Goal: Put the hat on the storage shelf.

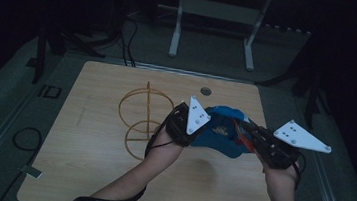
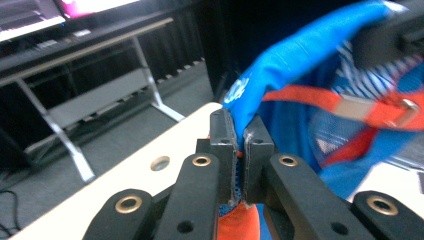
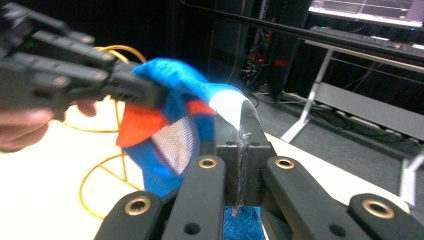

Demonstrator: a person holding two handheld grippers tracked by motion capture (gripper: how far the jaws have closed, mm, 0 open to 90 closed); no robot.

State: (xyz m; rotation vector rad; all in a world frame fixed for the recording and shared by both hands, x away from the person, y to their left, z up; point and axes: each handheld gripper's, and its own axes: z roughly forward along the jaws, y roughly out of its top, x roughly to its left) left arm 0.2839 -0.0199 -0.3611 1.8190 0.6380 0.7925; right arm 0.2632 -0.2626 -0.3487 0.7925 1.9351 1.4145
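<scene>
1. The left gripper (image 2: pixel 242 150) is clamped tight on the rim of a blue fabric bag (image 2: pixel 300 65); in the left gripper view the two black jaws stand pressed together with a thin fold of blue cloth pinched between them.
2. The right gripper (image 3: pixel 243 150) is just as firmly closed on the same bag; in the right gripper view a strip of white and blue cloth runs down between its jaws.
3. From above, the left gripper (image 1: pixel 184 123) and the right gripper (image 1: pixel 258 139) face each other, and the bag (image 1: pixel 221 130) hangs stretched between them, held clear above the table.
4. Out from the left jaws, an orange strap (image 2: pixel 310 100) crosses the bag's opening and ends at a metal buckle (image 2: pixel 405 107); striped lining and pale mesh show behind it.
5. Out from the right jaws, an orange patch (image 3: pixel 137 125) and a panel of white mesh (image 3: pixel 175 142) sit on the bag's side, with the other gripper gripping the far edge.
6. Each gripper carries a white three-cornered plate (image 1: pixel 197 115) on top, and a hand (image 1: pixel 161 146) holds each from below.
7. Just beyond the left gripper, on the wooden table (image 1: pixel 84 161), stands a yellow wire frame (image 1: pixel 142 114) of rings, apart from the bag.
8. Past the table's far edge, a grey metal stand (image 1: pixel 215 14) rests on the dark floor.
</scene>
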